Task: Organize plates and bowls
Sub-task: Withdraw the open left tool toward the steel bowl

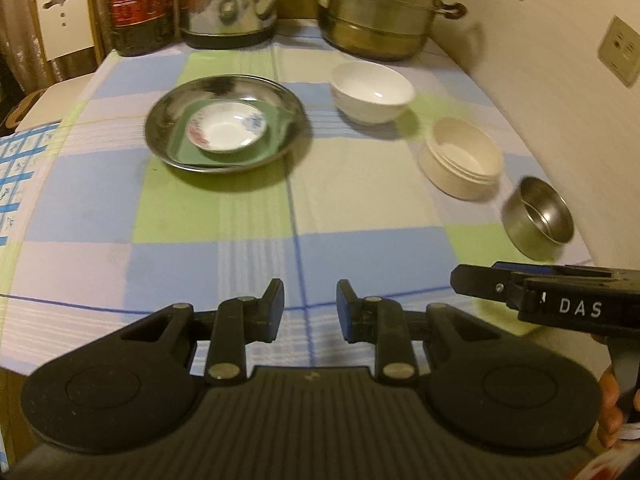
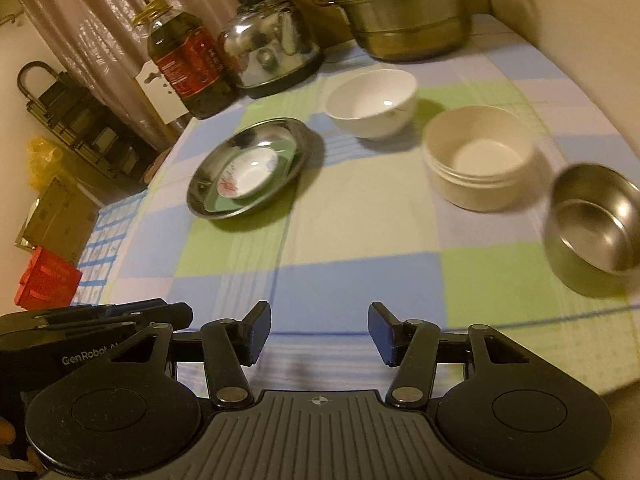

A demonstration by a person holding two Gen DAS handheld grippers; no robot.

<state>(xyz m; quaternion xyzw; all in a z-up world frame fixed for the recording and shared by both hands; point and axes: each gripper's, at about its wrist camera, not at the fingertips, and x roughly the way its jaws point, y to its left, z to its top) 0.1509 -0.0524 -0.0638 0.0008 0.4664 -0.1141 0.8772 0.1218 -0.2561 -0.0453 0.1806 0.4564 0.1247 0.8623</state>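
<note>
A steel plate (image 1: 176,120) (image 2: 208,192) lies on the checked tablecloth with a green plate (image 1: 276,120) (image 2: 286,156) in it and a small flowered white dish (image 1: 226,128) (image 2: 248,174) on top. To its right stand a white bowl (image 1: 372,92) (image 2: 372,100), a cream bowl (image 1: 460,156) (image 2: 478,160) and a steel bowl (image 1: 538,220) (image 2: 592,220). My left gripper (image 1: 310,312) hangs over the near part of the table, jaws a little apart, nothing between them. My right gripper (image 2: 318,334) is open wider, also with nothing in it. Each gripper's body shows at the edge of the other's view.
At the back of the table stand a dark oil bottle (image 1: 136,4) (image 2: 188,68), a steel kettle (image 1: 228,0) (image 2: 272,48) and a stacked steel steamer pot (image 1: 384,8) (image 2: 408,12). A wall (image 1: 560,100) runs along the right side. Left of the table are boxes (image 2: 48,280) and a black rack (image 2: 76,120).
</note>
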